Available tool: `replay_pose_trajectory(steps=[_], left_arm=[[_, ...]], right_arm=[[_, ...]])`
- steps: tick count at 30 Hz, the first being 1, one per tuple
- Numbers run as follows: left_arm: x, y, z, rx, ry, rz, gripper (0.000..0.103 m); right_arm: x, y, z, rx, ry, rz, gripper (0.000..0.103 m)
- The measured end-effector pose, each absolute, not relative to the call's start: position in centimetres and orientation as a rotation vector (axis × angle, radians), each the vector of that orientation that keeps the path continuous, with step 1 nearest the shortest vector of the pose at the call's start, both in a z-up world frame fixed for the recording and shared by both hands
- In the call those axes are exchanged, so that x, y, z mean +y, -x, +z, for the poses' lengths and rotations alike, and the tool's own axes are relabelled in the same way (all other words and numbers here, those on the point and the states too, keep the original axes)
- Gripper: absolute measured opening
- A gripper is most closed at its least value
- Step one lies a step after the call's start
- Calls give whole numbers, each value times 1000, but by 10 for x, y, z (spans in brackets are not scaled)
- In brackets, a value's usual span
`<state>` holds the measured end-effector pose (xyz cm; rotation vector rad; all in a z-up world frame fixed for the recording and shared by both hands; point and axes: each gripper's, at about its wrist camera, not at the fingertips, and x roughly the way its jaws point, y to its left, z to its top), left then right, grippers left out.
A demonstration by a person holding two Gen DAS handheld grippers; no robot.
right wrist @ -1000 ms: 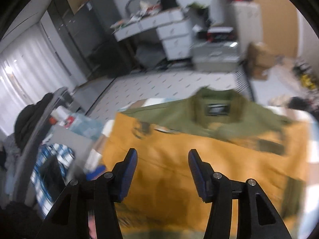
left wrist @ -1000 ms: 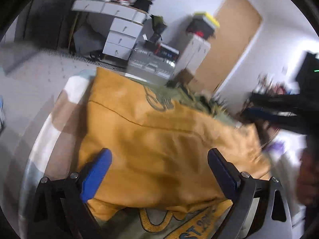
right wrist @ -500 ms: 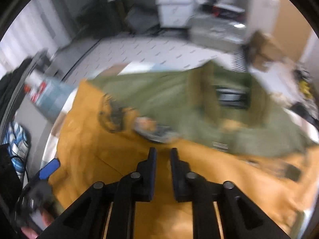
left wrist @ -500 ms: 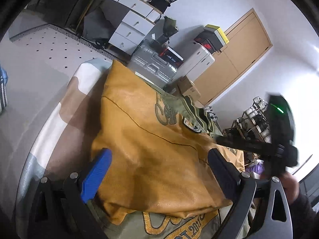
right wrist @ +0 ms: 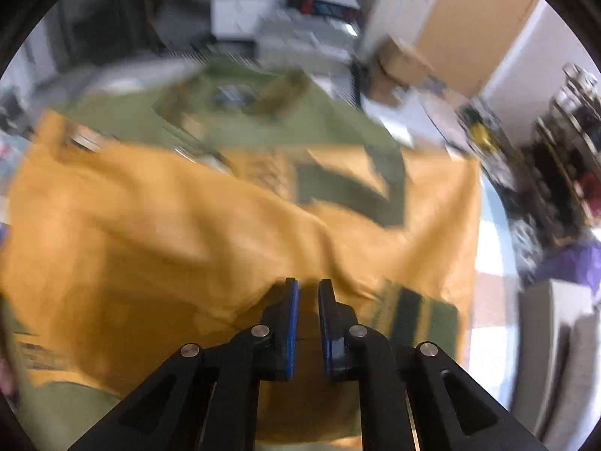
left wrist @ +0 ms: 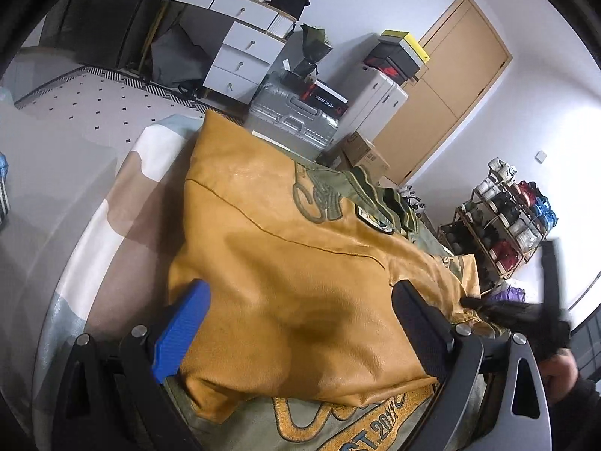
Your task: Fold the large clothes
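Jacket (left wrist: 300, 270) overhangs bed (left wrist: 112, 203) edge; left tool (left wrist: 300, 323) gapes wide; right tool (right wrist: 308, 293) narrowing, nothing pinched.

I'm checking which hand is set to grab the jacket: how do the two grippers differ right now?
The left gripper has jaws spread wide across the yellow sleeve; the right gripper has just been closing, jaws nearly together, nothing visibly pinched. Left view sharp, right view blurred. Both hang over the jacket.

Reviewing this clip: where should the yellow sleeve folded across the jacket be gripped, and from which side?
Probably at the ribbed cuff of the yellow sleeve, coming from above at its near edge: the cuff is the sleeve's free end with an exposed edge, while the rest lies flat on the jacket.
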<state>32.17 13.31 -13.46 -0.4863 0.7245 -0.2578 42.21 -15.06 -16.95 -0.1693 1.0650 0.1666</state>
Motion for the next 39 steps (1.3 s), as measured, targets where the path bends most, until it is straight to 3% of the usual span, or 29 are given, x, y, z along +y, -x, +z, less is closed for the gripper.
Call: replay_pose_trajectory(steps=[4, 8, 10, 18, 22, 25, 28, 30, 34, 35, 36, 38, 39], left_arm=[[131, -322, -135, 728, 468, -251, 94], [132, -323, -136, 727, 478, -258, 94], [132, -323, -136, 730, 481, -256, 94], [113, -328, -138, 766, 354, -208, 95], [84, -336, -145, 859, 129, -130, 95], [70, -340, -151, 896, 20, -80, 97], [69, -342, -154, 916, -6, -67, 99], [65, -344, -156, 925, -40, -47, 100], [61, -341, -157, 923, -61, -18, 102], [62, -339, -155, 919, -65, -14, 102], [61, -337, -153, 914, -69, -9, 102], [58, -328, -141, 919, -46, -39, 99], [51, -322, -131, 921, -10, -101, 99]], right_arm=[[-96, -422, -167, 1044, 160, 314, 13], [-55, -434, -225, 1180, 253, 313, 14], [-53, -431, -227, 1130, 274, 313, 14], [-145, -394, -179, 972, 191, 137, 15], [-190, -396, -229, 1145, 176, 86, 15], [-178, -386, -224, 1064, 287, 89, 16], [-182, -360, -192, 926, 118, 185, 17], [-187, -337, -180, 874, -7, 227, 26], [-204, -276, -168, 792, -268, 381, 31], [-204, -263, -164, 770, -291, 399, 43], [-212, -245, -163, 723, -317, 419, 64], [-219, -214, -158, 614, -326, 392, 89], [-223, -201, -157, 570, -323, 383, 94]])
